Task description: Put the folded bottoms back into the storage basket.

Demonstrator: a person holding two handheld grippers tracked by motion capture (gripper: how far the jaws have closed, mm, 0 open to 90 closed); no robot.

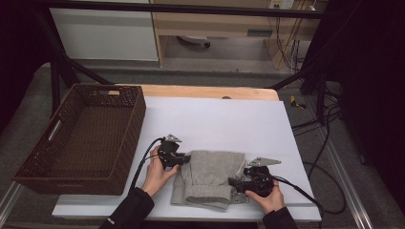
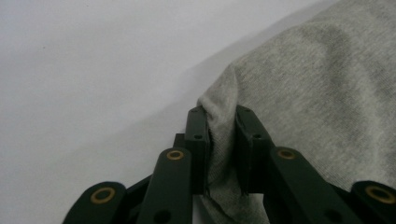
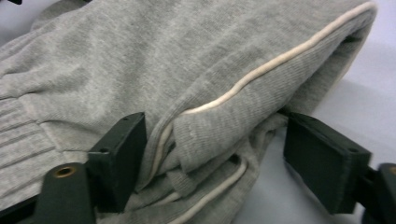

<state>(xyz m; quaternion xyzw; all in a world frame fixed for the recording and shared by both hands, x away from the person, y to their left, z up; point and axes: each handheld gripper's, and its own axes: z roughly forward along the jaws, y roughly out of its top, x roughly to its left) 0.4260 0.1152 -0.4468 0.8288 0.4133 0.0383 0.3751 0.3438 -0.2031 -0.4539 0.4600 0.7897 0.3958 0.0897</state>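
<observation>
We see a folded grey knitted garment [image 1: 208,177] with ribbed cuffs and cream piping lying on the white table sheet [image 1: 224,124], in the lower middle of the high view, close to the table's near edge. The left gripper [image 1: 184,159], held in the person's left hand [image 1: 157,174], sits at the garment's left edge, a little left of frame centre. In the left gripper view its jaws are pressed together on a pinched fold of the grey cloth [image 2: 222,135], which rises between them at the lower centre of that frame, with bare white sheet across the upper left.

The right gripper [image 1: 235,182], held in the person's right hand [image 1: 270,198], is at the garment's right edge, lower right of centre in the high view. In the right gripper view its jaws stand wide apart, one at the lower left and one at the lower right, with a thick bundle of ribbed cloth and cream piping [image 3: 261,70] lying between them; the left jaw touches the fabric, while the right jaw sits just beside it.

A dark brown woven basket [image 1: 33,167] with handle slots occupies the left of the high view, well apart from the garment.
</observation>
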